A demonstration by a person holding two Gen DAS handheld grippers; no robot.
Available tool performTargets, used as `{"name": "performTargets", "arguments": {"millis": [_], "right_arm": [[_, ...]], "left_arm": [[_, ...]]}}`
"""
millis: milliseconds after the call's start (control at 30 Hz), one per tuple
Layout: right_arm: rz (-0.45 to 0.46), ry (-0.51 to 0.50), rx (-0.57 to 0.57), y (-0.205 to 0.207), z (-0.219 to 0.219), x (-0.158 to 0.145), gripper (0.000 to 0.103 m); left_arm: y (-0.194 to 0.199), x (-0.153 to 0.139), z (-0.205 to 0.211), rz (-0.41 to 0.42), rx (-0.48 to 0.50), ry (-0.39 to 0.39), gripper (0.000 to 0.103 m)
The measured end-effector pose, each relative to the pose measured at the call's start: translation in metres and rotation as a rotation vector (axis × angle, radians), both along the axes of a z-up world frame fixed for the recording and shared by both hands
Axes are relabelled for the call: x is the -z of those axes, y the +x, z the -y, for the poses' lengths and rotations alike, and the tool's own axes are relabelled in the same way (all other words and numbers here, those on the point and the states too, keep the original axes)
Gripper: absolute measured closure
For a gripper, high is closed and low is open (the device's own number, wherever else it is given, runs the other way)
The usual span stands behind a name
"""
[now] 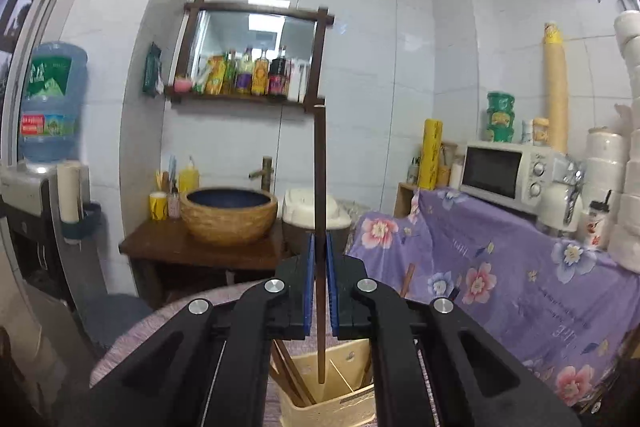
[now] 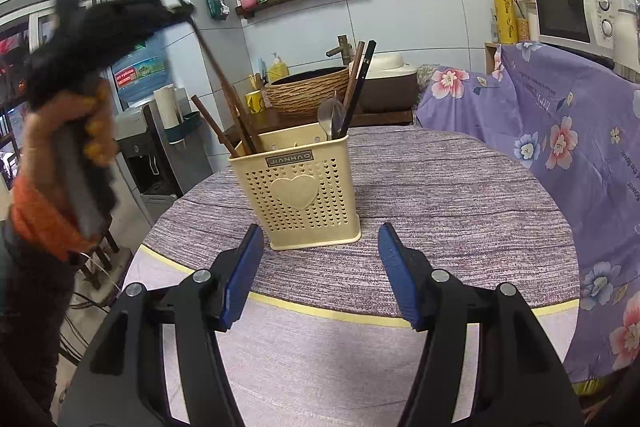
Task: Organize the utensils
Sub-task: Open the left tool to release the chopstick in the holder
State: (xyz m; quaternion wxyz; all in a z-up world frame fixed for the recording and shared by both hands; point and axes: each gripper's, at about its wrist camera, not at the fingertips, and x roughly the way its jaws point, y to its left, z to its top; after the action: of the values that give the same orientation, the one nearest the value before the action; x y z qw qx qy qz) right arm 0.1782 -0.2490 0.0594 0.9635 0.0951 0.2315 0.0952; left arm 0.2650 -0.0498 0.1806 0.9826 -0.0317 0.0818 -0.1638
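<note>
Left wrist view: the left gripper (image 1: 320, 283) pinches a dark chopstick (image 1: 320, 195) upright, its lower tip inside the cream utensil holder (image 1: 340, 383).
Right wrist view: the right gripper (image 2: 320, 275) hangs with fingers spread apart, holding nothing, just before the holder on the round table (image 2: 440, 195); more chopsticks (image 2: 358, 83) and a spoon (image 2: 331, 115) stand inside.

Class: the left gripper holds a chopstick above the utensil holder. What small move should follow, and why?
Probably lower it straight down, then open. The left gripper is shut on the chopstick, whose tip hangs just inside the beige holder, not yet seated. The right gripper waits open.
</note>
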Motion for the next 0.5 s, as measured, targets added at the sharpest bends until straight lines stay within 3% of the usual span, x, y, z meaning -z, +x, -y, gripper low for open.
{"name": "performTargets", "arguments": {"millis": [300, 367, 433, 500], "right_arm": [[-0.012, -0.029, 0.023, -0.012, 0.007, 0.011, 0.043], [-0.019, -0.018, 0.025, -0.011, 0.009, 0.014, 0.042], [-0.021, -0.019, 0.034, -0.011, 0.011, 0.017, 0.037], [-0.014, -0.043, 0.051, -0.014, 0.010, 0.019, 0.035]], "left_arm": [[0.027, 0.061, 0.014, -0.174, -0.007, 0.083, 0.095], [0.024, 0.067, 0.012, -0.202, 0.008, 0.085, 0.081], [0.014, 0.068, 0.006, -0.204, 0.013, 0.068, 0.034], [-0.008, 0.069, -0.004, -0.158, 0.014, 0.025, 0.025]]}}
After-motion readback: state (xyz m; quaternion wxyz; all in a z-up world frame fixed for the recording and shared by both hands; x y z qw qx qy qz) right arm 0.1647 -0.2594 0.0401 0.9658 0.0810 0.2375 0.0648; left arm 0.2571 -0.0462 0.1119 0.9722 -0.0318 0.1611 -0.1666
